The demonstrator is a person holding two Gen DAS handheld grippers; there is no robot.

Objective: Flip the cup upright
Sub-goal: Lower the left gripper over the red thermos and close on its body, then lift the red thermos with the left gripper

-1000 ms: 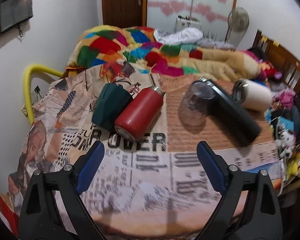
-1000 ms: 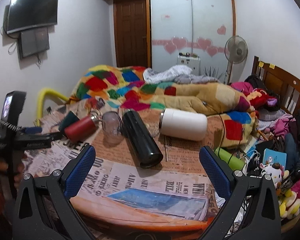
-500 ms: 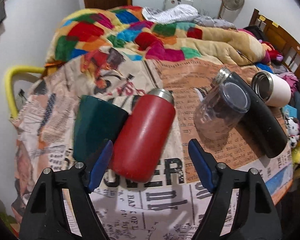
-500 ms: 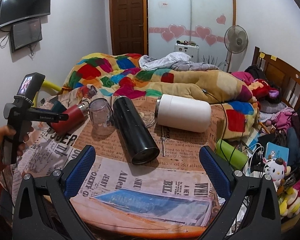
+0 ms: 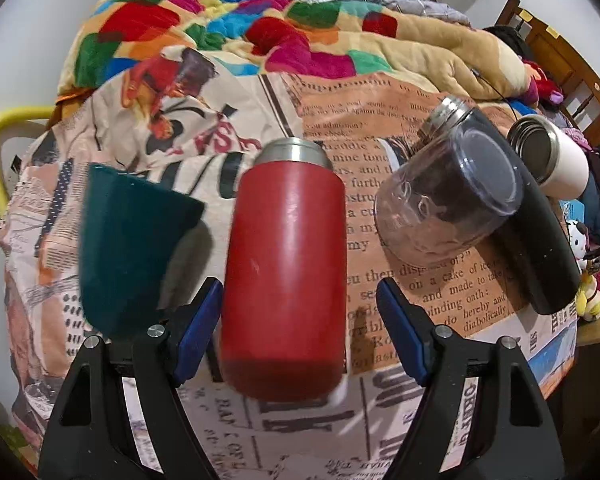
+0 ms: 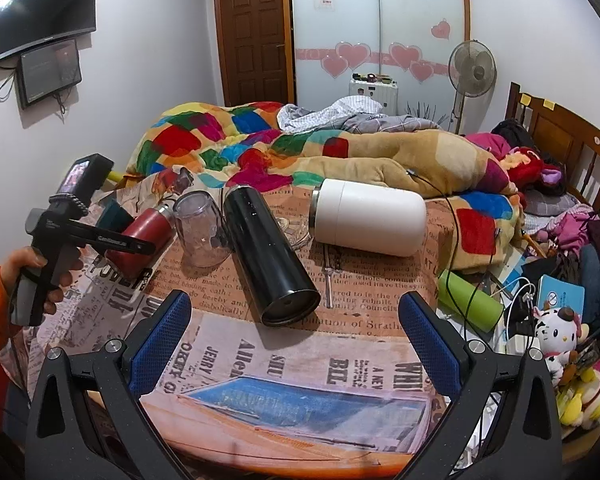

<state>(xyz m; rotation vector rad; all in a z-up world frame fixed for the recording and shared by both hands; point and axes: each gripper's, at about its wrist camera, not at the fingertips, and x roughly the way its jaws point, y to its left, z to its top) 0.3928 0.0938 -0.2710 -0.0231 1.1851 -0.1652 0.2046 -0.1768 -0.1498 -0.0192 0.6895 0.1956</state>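
Note:
A red cup (image 5: 286, 268) with a steel rim lies on its side on the newspaper-print tablecloth (image 5: 380, 120). My left gripper (image 5: 300, 332) is open, its blue pads on either side of the cup's base end; the left pad is close to or touching it. In the right wrist view the red cup (image 6: 142, 236) lies at the left with the left gripper (image 6: 112, 242) around it. My right gripper (image 6: 294, 338) is open and empty, above the table's near edge.
A dark green cup (image 5: 128, 240) lies left of the red one. A clear glass (image 5: 444, 208), a black flask (image 6: 268, 264) and a white flask (image 6: 370, 222) lie on their sides to the right. A quilt (image 6: 300, 152) lies behind; clutter (image 6: 540, 320) sits at the right.
My left gripper has moved forward and down, so the red cup now lies between its open fingers. The right gripper has barely moved.

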